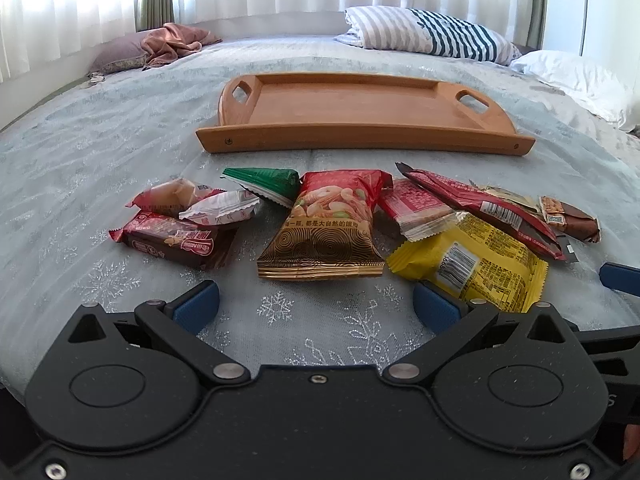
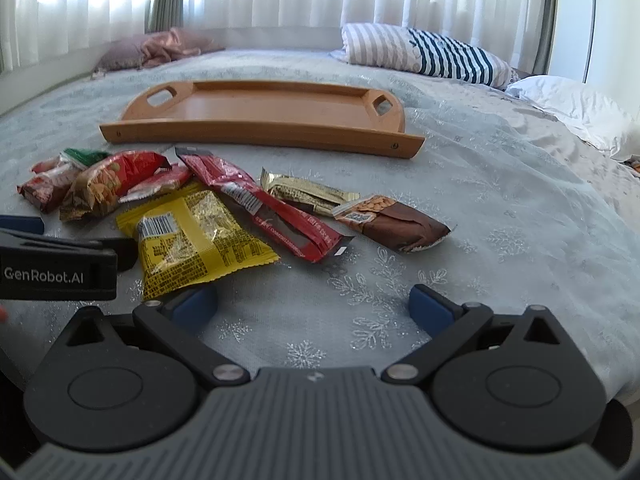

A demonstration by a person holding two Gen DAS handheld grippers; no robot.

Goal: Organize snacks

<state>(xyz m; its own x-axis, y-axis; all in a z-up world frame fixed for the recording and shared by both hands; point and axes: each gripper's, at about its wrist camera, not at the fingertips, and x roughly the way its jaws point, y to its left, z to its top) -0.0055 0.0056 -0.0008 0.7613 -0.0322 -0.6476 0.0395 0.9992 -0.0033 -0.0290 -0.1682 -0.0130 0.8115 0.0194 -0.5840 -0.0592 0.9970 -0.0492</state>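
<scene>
Several snack packets lie in a row on the bed in front of an empty wooden tray [image 1: 360,142] [image 2: 256,136]. Among them are a red-and-gold peanut bag [image 1: 328,224] [image 2: 108,184], a yellow packet [image 1: 476,258] [image 2: 192,236], a long red wrapper [image 1: 484,208] [image 2: 272,208], a brown almond bar [image 1: 570,218] [image 2: 394,222], a gold wrapper [image 2: 308,192] and a brown wafer pack [image 1: 176,242]. My left gripper [image 1: 316,308] stands open just short of the peanut bag, holding nothing. My right gripper [image 2: 314,306] is open over bare bedspread, right of the yellow packet.
A pale blue snowflake bedspread [image 1: 100,152] [image 2: 500,208] covers the bed. Behind the tray lie a striped pillow [image 1: 432,32] [image 2: 432,50], a white pillow [image 1: 580,76] [image 2: 576,104] and a pink cloth [image 1: 172,42]. The left gripper's body [image 2: 56,268] juts in at the right wrist view's left edge.
</scene>
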